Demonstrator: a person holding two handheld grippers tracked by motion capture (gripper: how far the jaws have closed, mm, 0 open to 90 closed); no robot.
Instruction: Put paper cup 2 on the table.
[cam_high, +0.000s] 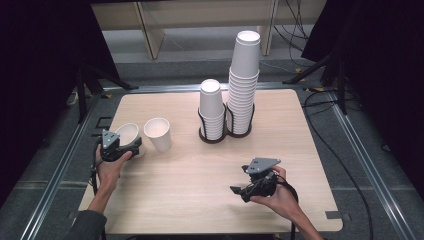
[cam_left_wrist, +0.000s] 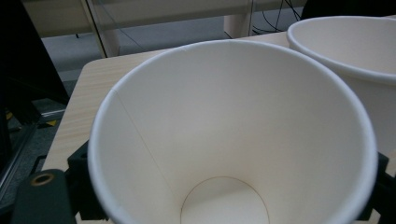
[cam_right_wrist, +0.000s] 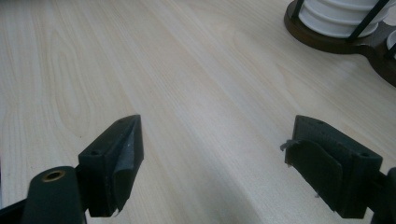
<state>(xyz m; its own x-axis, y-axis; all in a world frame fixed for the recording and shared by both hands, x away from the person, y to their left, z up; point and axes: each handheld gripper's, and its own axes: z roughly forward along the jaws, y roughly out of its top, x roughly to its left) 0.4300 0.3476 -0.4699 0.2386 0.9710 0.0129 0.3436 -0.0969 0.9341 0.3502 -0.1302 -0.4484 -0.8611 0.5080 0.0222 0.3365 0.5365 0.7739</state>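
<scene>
Two loose cups stand at the table's (cam_high: 190, 175) left: the left gripper (cam_high: 134, 146) clasps one cup (cam_high: 128, 135); the second cup (cam_high: 158, 133) stands beside it. Two stacks (cam_high: 211, 107) of cups fill one holder (cam_high: 226, 134). The right gripper (cam_high: 237, 190) is spread, empty.

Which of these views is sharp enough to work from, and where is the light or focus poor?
High view: table evenly lit and sharp, dark at both sides beyond it. Left gripper view: cup very close, its near rim soft, inside evenly bright with no glare. Right gripper view: wood grain crisp, a soft sheen mid-table, the right gripper with dark jaws that show little detail, cup holder cut off at the corner.
</scene>
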